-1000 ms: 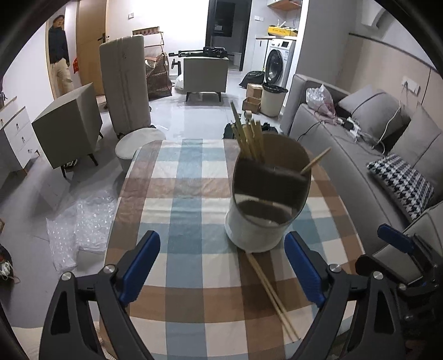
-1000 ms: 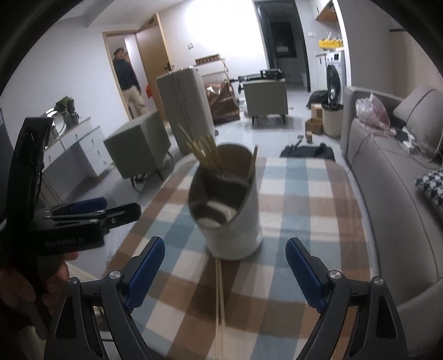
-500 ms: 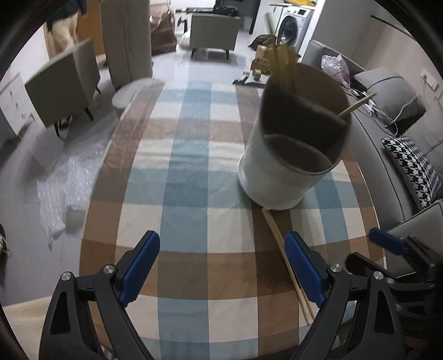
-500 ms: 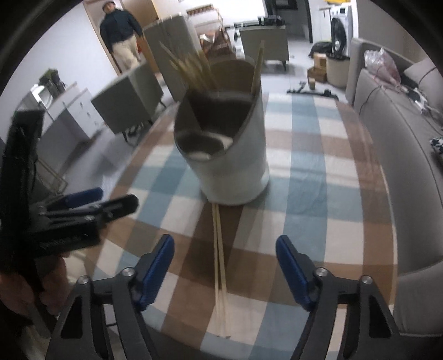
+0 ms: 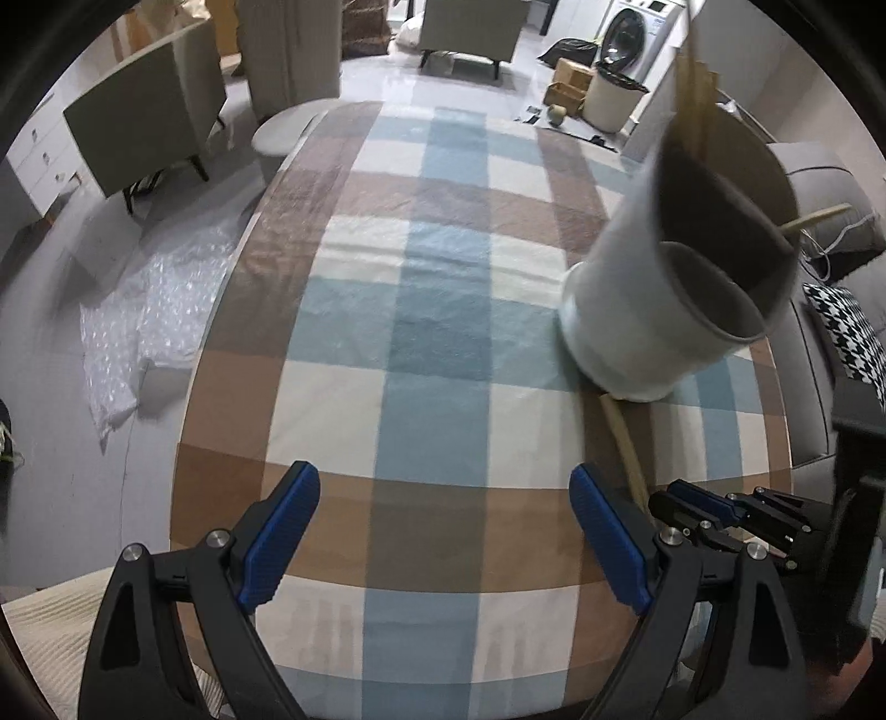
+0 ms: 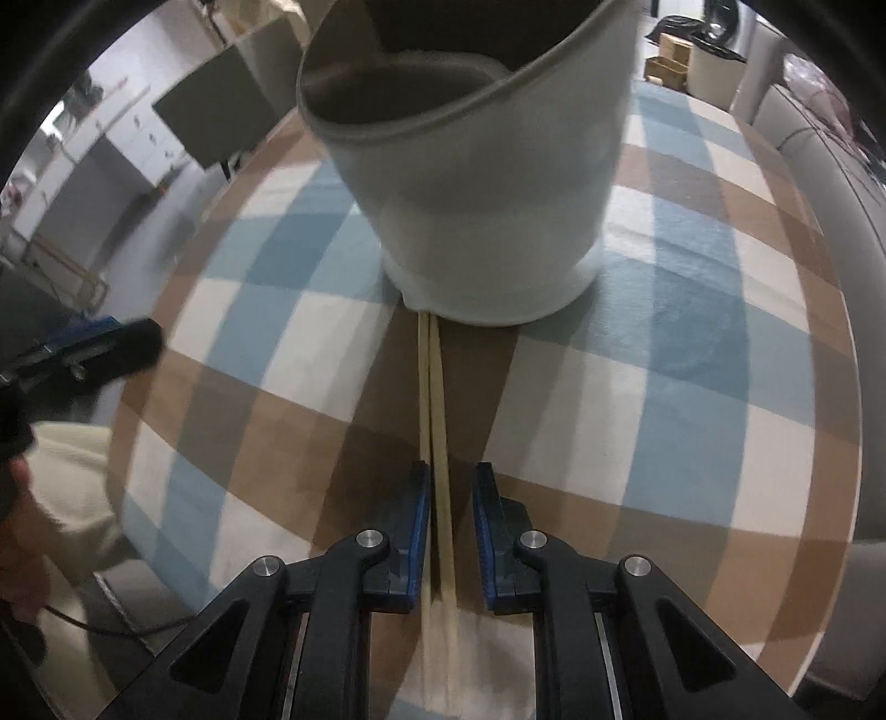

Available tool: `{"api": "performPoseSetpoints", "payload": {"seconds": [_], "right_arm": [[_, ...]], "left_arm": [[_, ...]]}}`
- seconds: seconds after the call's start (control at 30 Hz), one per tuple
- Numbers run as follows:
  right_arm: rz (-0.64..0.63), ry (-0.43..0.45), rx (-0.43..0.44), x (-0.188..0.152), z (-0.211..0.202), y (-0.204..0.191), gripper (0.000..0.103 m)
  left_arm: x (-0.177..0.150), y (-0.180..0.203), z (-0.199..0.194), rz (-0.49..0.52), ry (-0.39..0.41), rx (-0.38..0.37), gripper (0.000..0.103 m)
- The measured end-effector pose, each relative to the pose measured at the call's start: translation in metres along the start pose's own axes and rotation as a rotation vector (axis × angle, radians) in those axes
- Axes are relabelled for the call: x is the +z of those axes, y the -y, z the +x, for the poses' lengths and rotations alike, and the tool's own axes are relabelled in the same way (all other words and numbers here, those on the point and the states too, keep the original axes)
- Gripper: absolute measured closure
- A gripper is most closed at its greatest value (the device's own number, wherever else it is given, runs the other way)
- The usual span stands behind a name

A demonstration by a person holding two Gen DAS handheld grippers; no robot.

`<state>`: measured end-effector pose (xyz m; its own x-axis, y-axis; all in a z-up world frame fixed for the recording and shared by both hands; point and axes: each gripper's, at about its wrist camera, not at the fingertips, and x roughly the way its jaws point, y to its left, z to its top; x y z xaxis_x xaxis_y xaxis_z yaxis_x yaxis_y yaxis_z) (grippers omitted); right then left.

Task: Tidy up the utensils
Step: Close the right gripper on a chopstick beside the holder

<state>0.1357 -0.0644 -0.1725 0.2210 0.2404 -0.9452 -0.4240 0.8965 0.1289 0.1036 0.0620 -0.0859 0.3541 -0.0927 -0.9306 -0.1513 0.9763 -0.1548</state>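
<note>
A white utensil holder (image 5: 659, 310) with a dark inner divider stands on the checked tablecloth (image 5: 432, 332); several wooden chopsticks (image 5: 695, 83) stick up from its far compartment. It fills the top of the right wrist view (image 6: 487, 183). A pair of chopsticks (image 6: 429, 399) lies flat on the cloth, running from the holder's base toward me. My right gripper (image 6: 449, 498) is low over them, jaws narrowed with a small gap, one on each side of the pair. My left gripper (image 5: 443, 526) is wide open and empty above the cloth's near edge.
The grey sofa (image 5: 830, 183) with a houndstooth cushion (image 5: 853, 332) runs along the table's right side. Bubble wrap (image 5: 149, 310) lies on the floor to the left. Grey ottomans (image 5: 149, 133) and a washing machine (image 5: 637, 39) stand farther back.
My right gripper has dropped low toward the table and narrowed its jaws around the lying chopsticks. My left gripper has tilted downward and shifted left, staying open.
</note>
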Motion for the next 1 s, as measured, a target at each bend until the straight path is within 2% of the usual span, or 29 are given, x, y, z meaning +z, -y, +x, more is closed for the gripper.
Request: {"api": "performPoseSetpoints", "payload": {"seconds": [0.17,0.47,0.57,0.73,0.83,0.87,0.97,1.0], "right_arm": [[-0.02,-0.023,-0.054,0.0,0.003,-0.004,0.088],[-0.082,-0.04,-0.093,0.002,0.005,-0.019,0.088],[-0.079,-0.043,-0.096,0.003,0.005,-0.022,0.098],[0.051,-0.093,-0.041,-0.02,-0.003,-0.007,0.098],[0.062,-0.107,-0.03,-0.03,-0.006,-0.005,0.098],[0.055,-0.101,-0.042,-0.029,-0.007,-0.005,0.096],[0.063,-0.067,-0.072,-0.014,-0.008,-0.001,0.067],[0.062,-0.049,-0.076,-0.009,-0.008,-0.001,0.067]], "left_arm": [[0.001,-0.006,0.003,-0.034,-0.023,-0.006,0.014],[0.0,-0.007,0.007,-0.01,-0.027,0.02,0.014],[0.0,-0.012,0.011,-0.021,-0.047,0.034,0.014],[0.002,-0.014,0.014,-0.06,-0.072,0.021,0.014],[0.0,-0.008,0.011,-0.039,-0.058,0.018,0.014],[-0.001,-0.005,0.01,-0.026,-0.054,0.021,0.014],[-0.003,-0.003,0.01,0.006,-0.048,0.03,0.014],[-0.004,-0.004,0.01,0.01,-0.05,0.033,0.014]]}}
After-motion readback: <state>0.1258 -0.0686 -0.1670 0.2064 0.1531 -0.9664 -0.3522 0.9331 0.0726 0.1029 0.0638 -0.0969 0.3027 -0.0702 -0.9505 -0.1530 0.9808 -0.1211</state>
